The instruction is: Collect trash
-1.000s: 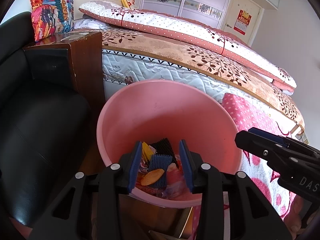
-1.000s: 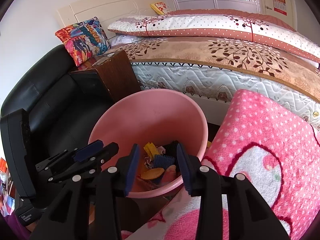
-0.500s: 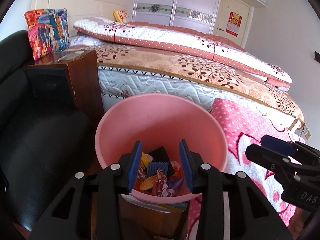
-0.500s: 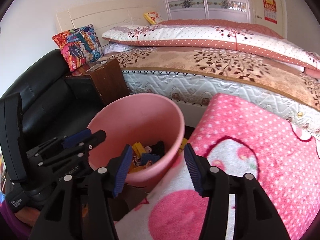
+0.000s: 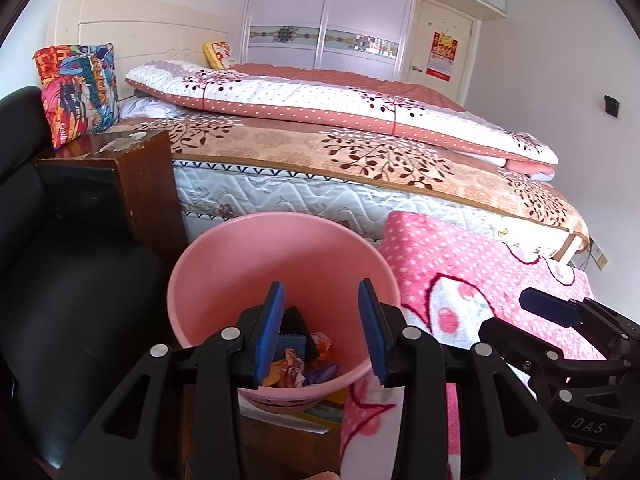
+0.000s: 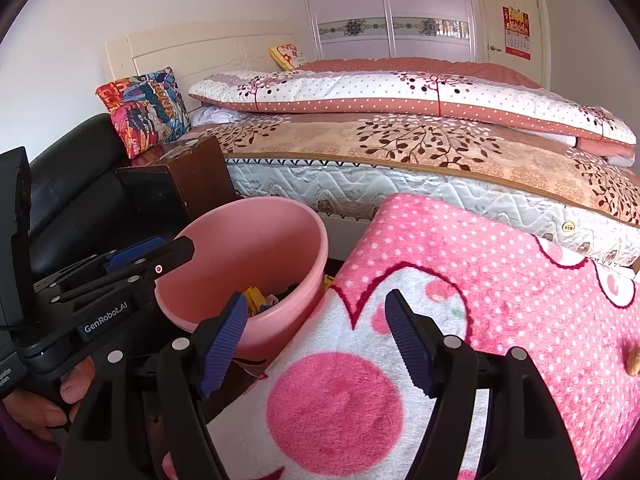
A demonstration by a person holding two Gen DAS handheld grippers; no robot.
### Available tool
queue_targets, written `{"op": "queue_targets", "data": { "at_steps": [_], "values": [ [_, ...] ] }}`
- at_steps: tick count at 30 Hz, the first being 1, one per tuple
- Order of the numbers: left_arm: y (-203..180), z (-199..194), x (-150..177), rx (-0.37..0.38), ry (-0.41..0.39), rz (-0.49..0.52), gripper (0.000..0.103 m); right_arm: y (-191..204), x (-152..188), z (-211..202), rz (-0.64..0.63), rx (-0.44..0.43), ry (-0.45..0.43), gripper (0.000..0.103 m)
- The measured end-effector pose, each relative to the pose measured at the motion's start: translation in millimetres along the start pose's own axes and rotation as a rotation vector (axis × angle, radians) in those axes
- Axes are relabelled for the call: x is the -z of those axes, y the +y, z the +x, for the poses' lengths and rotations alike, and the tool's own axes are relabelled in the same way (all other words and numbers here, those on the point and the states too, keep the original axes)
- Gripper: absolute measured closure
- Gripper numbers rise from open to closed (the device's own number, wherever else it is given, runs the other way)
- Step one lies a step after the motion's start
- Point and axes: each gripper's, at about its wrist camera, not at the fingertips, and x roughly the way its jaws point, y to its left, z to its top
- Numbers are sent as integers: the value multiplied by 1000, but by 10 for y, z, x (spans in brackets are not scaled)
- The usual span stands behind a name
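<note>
A pink plastic basin [image 5: 280, 264] sits low between the sofa and the blanket, with crumpled wrappers and other trash [image 5: 300, 364] in its bottom. My left gripper [image 5: 321, 292] hovers over the basin's near rim, open and holding nothing. My right gripper [image 6: 316, 300] is to the right of the basin [image 6: 256, 248], over the blanket's edge. Its jaws are opening and nothing is between them. A small tan scrap [image 6: 633, 360] lies on the blanket at the far right. Each gripper shows in the other's view: the right gripper [image 5: 560, 320] and the left gripper [image 6: 160, 252].
A pink dotted blanket [image 6: 480, 280] covers the surface right of the basin. Behind it is a bed [image 5: 360, 160] with folded quilts. A brown wooden nightstand [image 5: 140, 184] and a black sofa [image 5: 60, 300] stand to the left. A colourful cushion [image 5: 76, 88] sits on the nightstand.
Both grippers have drawn back and risen from the basin. The right gripper's jaws have spread wider and it has swung right over the blanket. The left jaws kept their gap.
</note>
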Motion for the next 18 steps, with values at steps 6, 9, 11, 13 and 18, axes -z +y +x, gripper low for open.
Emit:
{"op": "queue_targets", "data": {
  "at_steps": [6, 9, 11, 13, 18],
  "values": [
    [-118, -26, -1, 13, 1, 15, 64, -44, 55, -107, -11, 18, -27, 33],
    [-196, -16, 4, 25, 9, 23, 64, -57, 78, -146, -12, 25, -38, 33],
    [-235, -8, 17, 33, 16, 27, 64, -84, 90, -165, -8, 27, -43, 33],
    [-271, 8, 28, 37, 25, 30, 64, -107, 98, -176, -2, 29, -47, 33],
    [-329, 39, 44, 41, 37, 35, 64, -169, 135, -185, 21, 26, -45, 33]
  ]
}}
